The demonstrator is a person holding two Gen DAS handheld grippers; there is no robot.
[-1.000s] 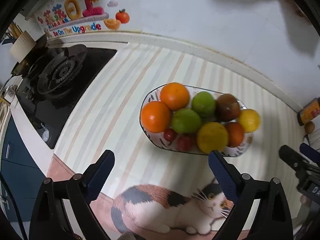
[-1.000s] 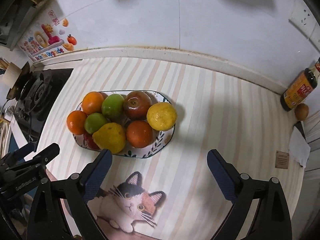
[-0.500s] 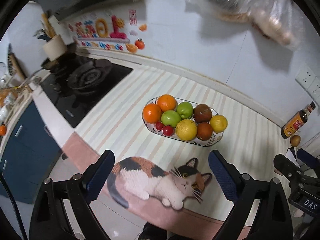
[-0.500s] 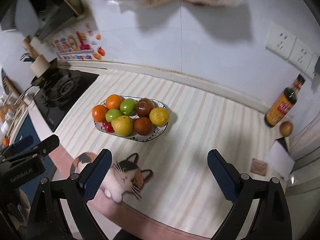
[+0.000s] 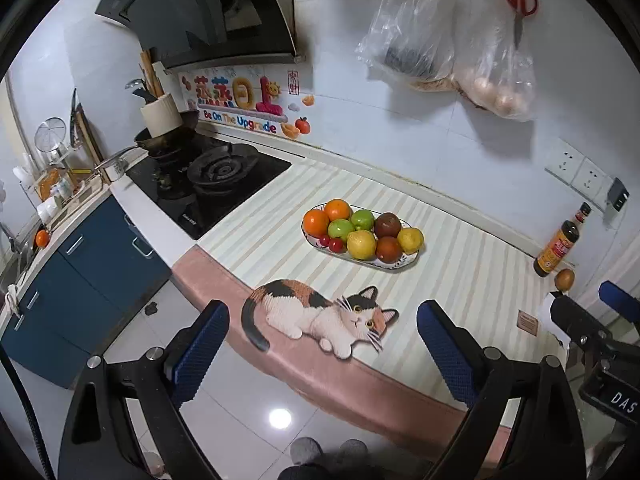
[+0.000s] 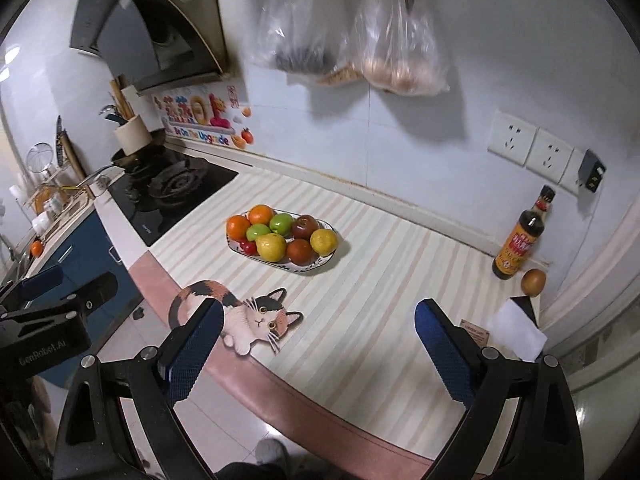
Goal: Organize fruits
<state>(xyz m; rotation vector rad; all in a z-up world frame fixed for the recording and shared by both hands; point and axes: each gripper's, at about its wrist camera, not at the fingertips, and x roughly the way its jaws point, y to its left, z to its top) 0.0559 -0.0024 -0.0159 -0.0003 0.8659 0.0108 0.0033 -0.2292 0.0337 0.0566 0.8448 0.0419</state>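
- The fruits (image 5: 362,234) are heaped in an oval patterned dish (image 5: 394,266) at the middle of the frame in both views, on the striped worktop (image 5: 460,280), well apart from both claws.
- The left claw (image 5: 322,346) and the right claw (image 6: 318,344) each stand with jaws wide apart and nothing between them, low in their frames, out over the worktop's near edge.
- The oranges (image 6: 239,227) and the yellow lemon-like fruit (image 6: 324,241) look firm, round and smooth; I judge they would roll or slip unless pinched across the widest part.
- The green fruits (image 6: 282,223) and the dark red apple (image 6: 305,226) should be stiff too, though their skin bruises under a hard squeeze.
- The small red fruits (image 5: 333,243) at the dish's left end sit low between bigger ones; they look soft and need a light pinch.
- The heap is tight: lifting a lower fruit may set its neighbours rolling, so I would start with a top or end one.
- The dish looks ceramic, so heavy and breakable; its floor and the fruits' undersides are hidden.
- Whether the small brown round thing (image 6: 533,281) beside the sauce bottle (image 6: 520,242), right of frame, is a fruit I cannot tell.
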